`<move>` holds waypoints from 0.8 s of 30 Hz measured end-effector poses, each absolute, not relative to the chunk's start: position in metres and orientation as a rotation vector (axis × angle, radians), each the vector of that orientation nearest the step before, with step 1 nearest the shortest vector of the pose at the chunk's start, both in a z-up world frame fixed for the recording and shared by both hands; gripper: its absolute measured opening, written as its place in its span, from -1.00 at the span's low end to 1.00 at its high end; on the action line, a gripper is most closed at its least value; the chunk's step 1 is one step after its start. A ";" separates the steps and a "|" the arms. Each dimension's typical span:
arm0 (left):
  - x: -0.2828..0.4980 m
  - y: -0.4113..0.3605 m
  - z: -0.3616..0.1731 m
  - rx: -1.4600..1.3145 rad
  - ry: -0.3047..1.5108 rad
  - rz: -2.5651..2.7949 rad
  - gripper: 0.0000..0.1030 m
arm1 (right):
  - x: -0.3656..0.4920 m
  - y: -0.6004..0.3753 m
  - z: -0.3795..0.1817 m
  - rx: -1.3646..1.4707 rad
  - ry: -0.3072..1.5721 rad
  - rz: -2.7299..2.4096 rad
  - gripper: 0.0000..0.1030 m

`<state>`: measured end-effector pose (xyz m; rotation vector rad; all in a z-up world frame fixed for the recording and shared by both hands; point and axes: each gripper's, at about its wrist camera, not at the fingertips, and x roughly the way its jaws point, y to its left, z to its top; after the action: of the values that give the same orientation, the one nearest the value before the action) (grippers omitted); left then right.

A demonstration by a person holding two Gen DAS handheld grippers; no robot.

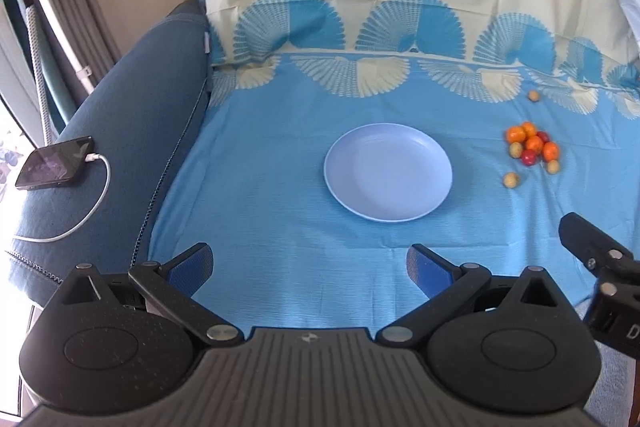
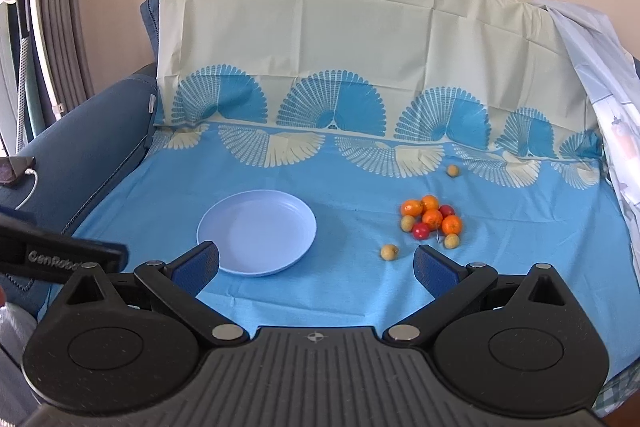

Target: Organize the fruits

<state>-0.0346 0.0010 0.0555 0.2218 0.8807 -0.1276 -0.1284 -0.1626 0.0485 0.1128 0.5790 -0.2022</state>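
Right wrist view: right gripper [image 2: 316,263] gapes wide, empty; plate [image 2: 256,231] ahead-left bare, fruit cluster [image 2: 432,219] ahead-right untouched; nothing sorted yet.

Smooth, semi-gloss plastic plate [image 2: 256,231]; creased woven cloth sheet [image 2: 320,299]; glossy-skinned fruits [image 2: 431,218]; matt black plastic tongs [image 2: 316,267] with textured blue pads [image 2: 196,269] and metal pins.

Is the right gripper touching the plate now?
Apart. In the left wrist view the right gripper hangs clear of the plate, with bare blue cloth between them.
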 end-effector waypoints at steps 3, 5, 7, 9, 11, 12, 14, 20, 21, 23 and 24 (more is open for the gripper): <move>-0.032 0.002 0.055 0.203 0.884 -0.129 1.00 | -0.124 -0.162 0.048 0.137 0.589 -0.191 0.99; -0.031 0.001 0.054 0.188 0.888 -0.138 1.00 | -0.120 -0.157 0.050 0.115 0.601 -0.181 0.99; -0.032 -0.002 0.051 0.173 0.900 -0.154 1.00 | -0.113 -0.154 0.053 0.070 0.624 -0.182 0.99; -0.034 -0.003 0.048 0.173 0.908 -0.166 1.00 | -0.110 -0.154 0.055 0.049 0.630 -0.186 0.99; -0.035 -0.003 0.046 0.184 0.904 -0.172 1.00 | -0.109 -0.154 0.060 0.053 0.620 -0.199 0.99; -0.038 -0.004 0.044 0.189 0.900 -0.171 1.00 | -0.110 -0.154 0.062 0.061 0.612 -0.207 0.99; -0.037 -0.001 0.045 0.185 0.897 -0.171 1.00 | -0.109 -0.154 0.063 0.078 0.605 -0.216 0.99; -0.028 0.011 0.049 0.140 0.877 -0.146 1.00 | -0.105 -0.145 0.063 0.070 0.605 -0.209 0.99; -0.026 0.011 0.050 0.141 0.877 -0.146 1.00 | -0.105 -0.144 0.063 0.070 0.601 -0.211 0.99; -0.020 0.009 0.048 0.152 0.882 -0.144 1.00 | -0.105 -0.146 0.061 0.076 0.603 -0.211 0.99; -0.018 0.008 0.047 0.156 0.887 -0.145 1.00 | -0.105 -0.147 0.059 0.082 0.605 -0.211 0.99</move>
<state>-0.0180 0.0075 0.0467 0.1556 0.8868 -0.1453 -0.1047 -0.1467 0.0590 0.0823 0.6052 -0.2114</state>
